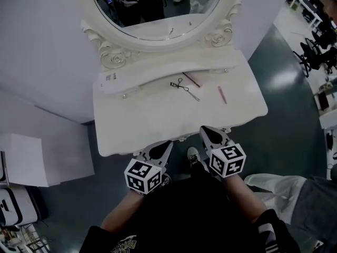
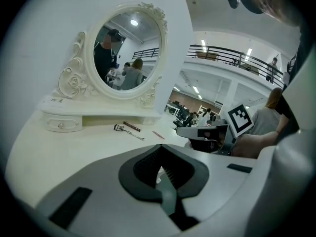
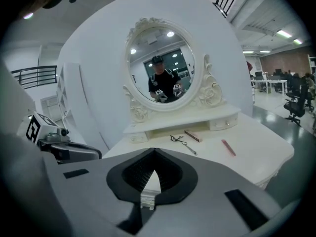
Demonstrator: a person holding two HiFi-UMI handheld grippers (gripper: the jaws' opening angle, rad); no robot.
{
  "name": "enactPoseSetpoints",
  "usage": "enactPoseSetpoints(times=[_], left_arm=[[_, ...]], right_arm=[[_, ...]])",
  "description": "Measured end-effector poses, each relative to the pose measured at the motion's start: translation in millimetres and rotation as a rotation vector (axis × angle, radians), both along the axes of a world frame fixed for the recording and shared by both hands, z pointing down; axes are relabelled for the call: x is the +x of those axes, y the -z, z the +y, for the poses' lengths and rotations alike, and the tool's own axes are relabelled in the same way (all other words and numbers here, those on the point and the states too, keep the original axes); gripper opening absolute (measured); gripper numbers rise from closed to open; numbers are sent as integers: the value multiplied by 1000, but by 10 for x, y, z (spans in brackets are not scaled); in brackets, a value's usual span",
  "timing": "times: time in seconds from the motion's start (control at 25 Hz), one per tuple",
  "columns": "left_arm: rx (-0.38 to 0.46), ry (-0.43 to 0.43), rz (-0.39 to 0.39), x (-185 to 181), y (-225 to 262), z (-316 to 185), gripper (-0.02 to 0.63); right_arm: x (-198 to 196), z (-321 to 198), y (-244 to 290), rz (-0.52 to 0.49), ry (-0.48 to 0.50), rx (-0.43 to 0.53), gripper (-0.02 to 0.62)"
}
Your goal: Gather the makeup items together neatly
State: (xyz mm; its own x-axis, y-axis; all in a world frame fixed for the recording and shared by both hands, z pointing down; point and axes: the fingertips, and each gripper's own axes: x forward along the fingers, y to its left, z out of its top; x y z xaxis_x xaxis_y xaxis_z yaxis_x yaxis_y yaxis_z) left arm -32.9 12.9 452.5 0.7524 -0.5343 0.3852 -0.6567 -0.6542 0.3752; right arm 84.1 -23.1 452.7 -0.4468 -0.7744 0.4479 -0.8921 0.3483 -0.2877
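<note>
Left tongs (image 1: pixel 167 144) and right tongs (image 1: pixel 204 130) closed, empty; pink pencil (image 1: pixel 222 94) lies beyond, nearer right tongs, long axis near-to-far.

Eyelash curler (image 1: pixel 182 87) and brown stick (image 1: pixel 192 79) are laid flat, just beside each other, on the table (image 1: pixel 158 125); pink pencil (image 1: pixel 222 94) lies apart, rightward.

White bench (image 1: pixel 158 121), top pale and bare toward the front edge. Along the back stands a raised shelf unit (image 1: pixel 152 74) with small drawers, carrying an oval mirror (image 1: pixel 158 7). Just before the shelf lies an eyelash curler (image 1: pixel 181 86), a brown stick (image 1: pixel 192 79) just beside it. A pink stick (image 1: pixel 222 94) lies apart to the right.
</note>
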Motion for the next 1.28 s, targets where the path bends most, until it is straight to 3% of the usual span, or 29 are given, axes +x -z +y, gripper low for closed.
enactPoseSetpoints(times=[0.56,0.84,1.08,1.28], left_arm=[[-13,-61,19,-391,-60,398,8],[-26,-34,6,-593,-134,530,8],[-38,-2,5,-673,-180,530,8],[-27,-6,8,-560,-141,470,8]], right_arm=[[-772,702,112,-9,33,11,29],[-1008,789,30,-20,59,0,29],[-1092,766,-28,-25,89,-5,29],[-942,692,-14,-22,76,-1,29]])
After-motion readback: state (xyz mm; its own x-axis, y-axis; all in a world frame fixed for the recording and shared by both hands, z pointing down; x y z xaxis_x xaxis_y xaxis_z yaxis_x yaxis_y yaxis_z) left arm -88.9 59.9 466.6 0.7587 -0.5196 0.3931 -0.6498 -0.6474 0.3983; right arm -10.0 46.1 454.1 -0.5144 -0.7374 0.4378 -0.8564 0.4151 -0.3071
